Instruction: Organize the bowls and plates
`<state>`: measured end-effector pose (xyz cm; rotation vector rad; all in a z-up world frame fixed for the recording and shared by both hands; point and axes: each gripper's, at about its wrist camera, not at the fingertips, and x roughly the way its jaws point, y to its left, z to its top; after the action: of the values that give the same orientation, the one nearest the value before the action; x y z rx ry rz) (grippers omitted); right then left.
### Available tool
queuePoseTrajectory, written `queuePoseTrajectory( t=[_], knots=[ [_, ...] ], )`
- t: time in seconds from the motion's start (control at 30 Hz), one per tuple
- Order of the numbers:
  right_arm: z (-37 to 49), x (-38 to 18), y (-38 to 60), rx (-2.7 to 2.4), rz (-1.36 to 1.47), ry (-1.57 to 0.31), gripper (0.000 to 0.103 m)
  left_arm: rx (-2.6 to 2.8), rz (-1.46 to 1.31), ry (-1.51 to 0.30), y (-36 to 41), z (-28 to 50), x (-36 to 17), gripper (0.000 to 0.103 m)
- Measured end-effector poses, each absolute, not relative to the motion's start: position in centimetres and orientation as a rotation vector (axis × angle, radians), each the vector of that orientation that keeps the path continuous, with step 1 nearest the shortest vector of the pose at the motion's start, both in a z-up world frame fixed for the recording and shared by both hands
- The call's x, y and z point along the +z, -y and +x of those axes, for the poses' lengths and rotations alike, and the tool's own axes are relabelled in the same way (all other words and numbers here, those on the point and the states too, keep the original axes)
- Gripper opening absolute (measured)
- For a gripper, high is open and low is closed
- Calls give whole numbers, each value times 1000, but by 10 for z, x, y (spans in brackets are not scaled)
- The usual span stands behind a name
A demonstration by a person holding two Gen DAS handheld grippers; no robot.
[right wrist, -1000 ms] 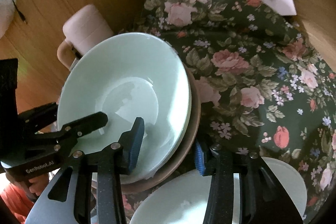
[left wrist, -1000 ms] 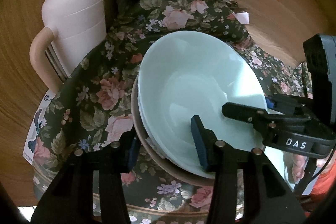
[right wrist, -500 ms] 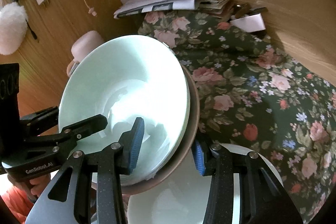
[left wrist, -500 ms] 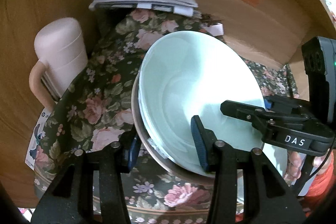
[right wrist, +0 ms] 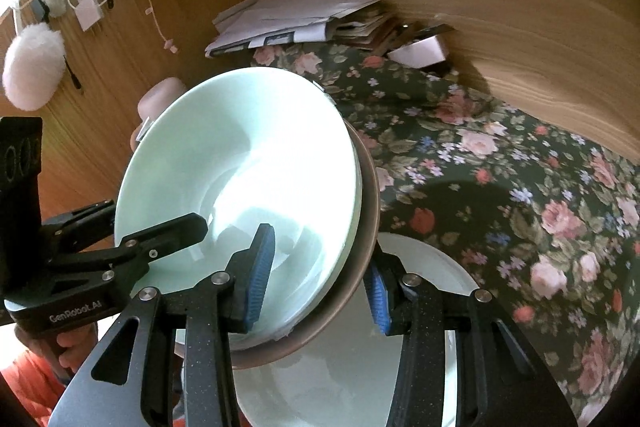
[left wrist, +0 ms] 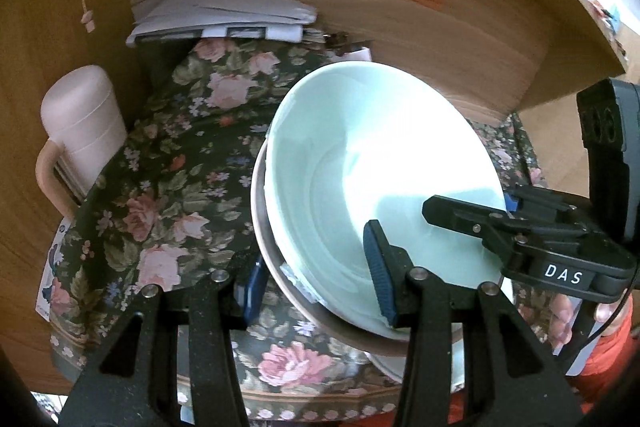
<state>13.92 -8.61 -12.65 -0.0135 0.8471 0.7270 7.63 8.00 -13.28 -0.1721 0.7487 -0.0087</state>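
Observation:
A stack of bowls hangs tilted above the table: pale green bowls [left wrist: 380,163] [right wrist: 248,163] nested in a brown bowl [left wrist: 260,227] [right wrist: 366,195]. My left gripper [left wrist: 316,283] is shut on the stack's near rim, one blue pad inside the green bowl and one under the brown one. My right gripper [right wrist: 318,281] is shut on the opposite rim in the same way. Each gripper also shows in the other's view, the right gripper [left wrist: 468,211] and the left gripper [right wrist: 156,215]. Under the stack a white plate [right wrist: 360,367] [left wrist: 456,367] lies on the cloth.
A dark floral tablecloth [left wrist: 168,187] [right wrist: 500,167] covers the table. A pink lidded jug [left wrist: 80,123] [right wrist: 160,99] stands at its left edge. A pile of papers [left wrist: 224,15] [right wrist: 296,19] and a small white box [right wrist: 420,51] lie at the back against wooden walls.
Both grippers have lifted the bowl stack higher and drawn it back from the table's far side. More of the wooden wall and of the white plate underneath shows now.

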Motion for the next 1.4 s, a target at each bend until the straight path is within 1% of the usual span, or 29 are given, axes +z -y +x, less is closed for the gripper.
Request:
queuePoseTrajectory(
  t=[0.33,0.8,1.17,1.33,1.4],
  knots=[
    [124,-129,120,675,21,-843,39,-66,-156,-756,-50,73,-136,45],
    [113,-155,148,616,72,-906,39,-127,-145,-828,-21,77,-157,45],
    [119,-167,157,574,111,-948,39,-165,-164,-893,-12,90,-173,45],
    [120,-169,157,570,102,-942,39,-170,-172,-891,-13,91,-175,45],
    [120,-170,156,573,83,-935,41,-177,-175,-887,-14,91,-176,44]
  ],
)
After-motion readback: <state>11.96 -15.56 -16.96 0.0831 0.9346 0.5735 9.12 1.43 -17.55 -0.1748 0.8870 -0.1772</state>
